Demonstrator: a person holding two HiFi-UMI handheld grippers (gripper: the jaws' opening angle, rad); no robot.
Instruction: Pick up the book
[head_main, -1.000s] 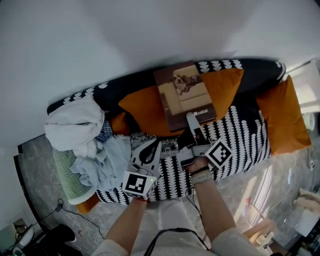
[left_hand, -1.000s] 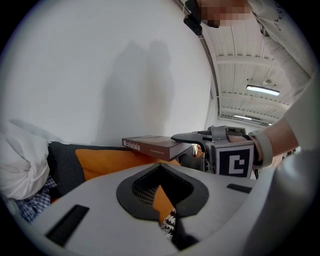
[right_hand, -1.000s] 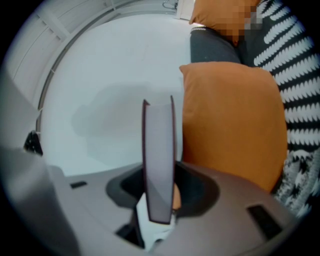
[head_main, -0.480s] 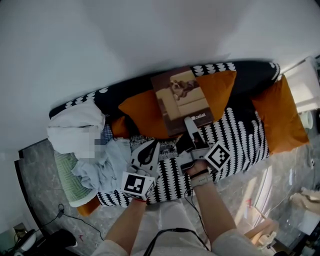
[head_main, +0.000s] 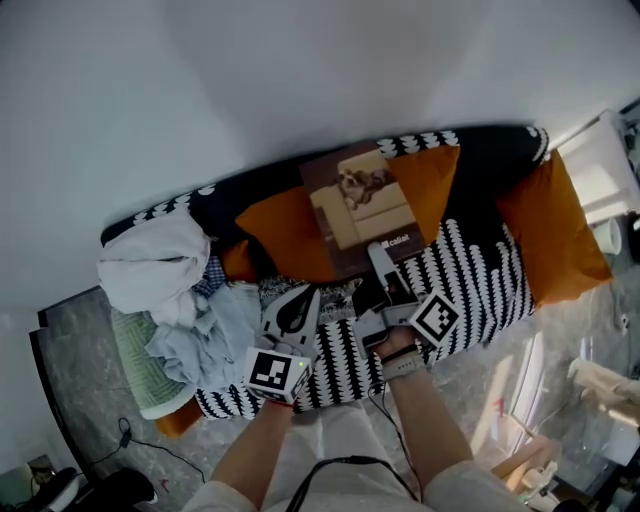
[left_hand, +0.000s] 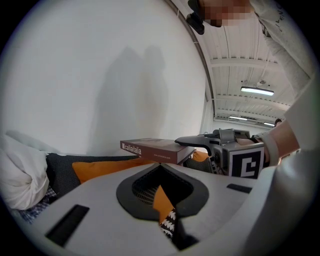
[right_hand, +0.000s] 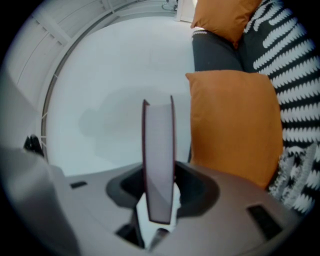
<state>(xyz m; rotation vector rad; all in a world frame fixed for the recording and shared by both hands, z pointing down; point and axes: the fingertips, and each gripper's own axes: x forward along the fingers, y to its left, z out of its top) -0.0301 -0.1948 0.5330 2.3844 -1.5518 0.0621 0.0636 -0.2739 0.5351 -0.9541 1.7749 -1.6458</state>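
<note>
Brown cover with a pale sofa pictured on it: the book (head_main: 358, 205) is held flat over an orange cushion (head_main: 285, 225). Its near edge is hidden where my right gripper (head_main: 382, 262) fingers clamp it. My left gripper (head_main: 300, 298) fingers are together, empty.

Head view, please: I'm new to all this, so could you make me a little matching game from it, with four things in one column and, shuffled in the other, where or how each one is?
Things:
1. book
2. left gripper
3. white cloth bundle
4. far-right orange cushion

Places and states:
A. lies at the left end of the patterned cover
B. holds nothing
C. sits at the right end of the patterned cover
D. clamped in the right gripper

Pairs: 1-D, 2-B, 3-A, 4-C.
</note>
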